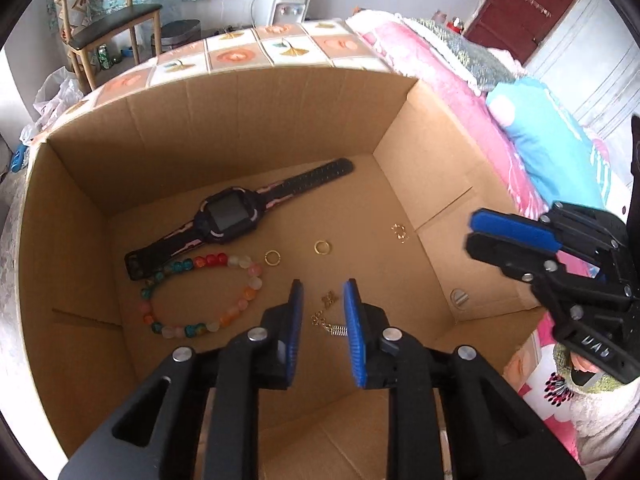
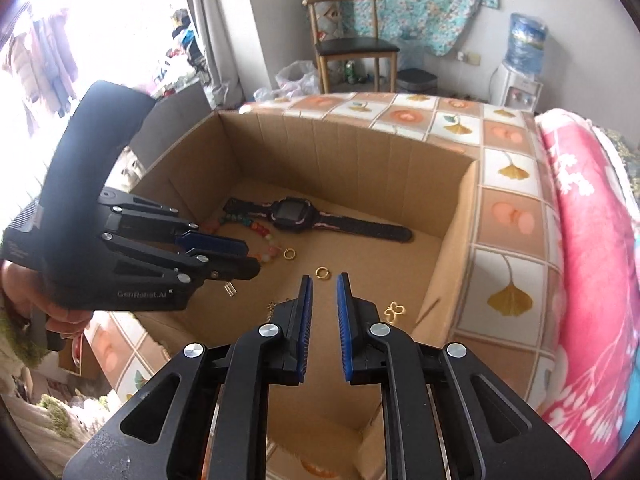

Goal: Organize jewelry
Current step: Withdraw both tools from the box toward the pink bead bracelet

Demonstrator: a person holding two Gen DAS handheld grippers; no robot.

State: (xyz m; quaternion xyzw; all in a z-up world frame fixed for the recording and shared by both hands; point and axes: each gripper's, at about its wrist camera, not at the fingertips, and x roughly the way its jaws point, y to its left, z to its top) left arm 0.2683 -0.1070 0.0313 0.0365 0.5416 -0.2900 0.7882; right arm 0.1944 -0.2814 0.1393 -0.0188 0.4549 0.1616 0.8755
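Left tool parted, empty — above gold chain.

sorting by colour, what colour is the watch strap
Black with pink markings on the watch; clearest in the left wrist view.

"GenRobot.AI" printed on left gripper body; nothing else legible.

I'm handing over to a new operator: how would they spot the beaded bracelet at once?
Look inside the open cardboard box on the bed. On its floor, left of the two small gold rings, the beaded bracelet lies in a loop against the black smartwatch. It alone is a ring of multicoloured round beads.
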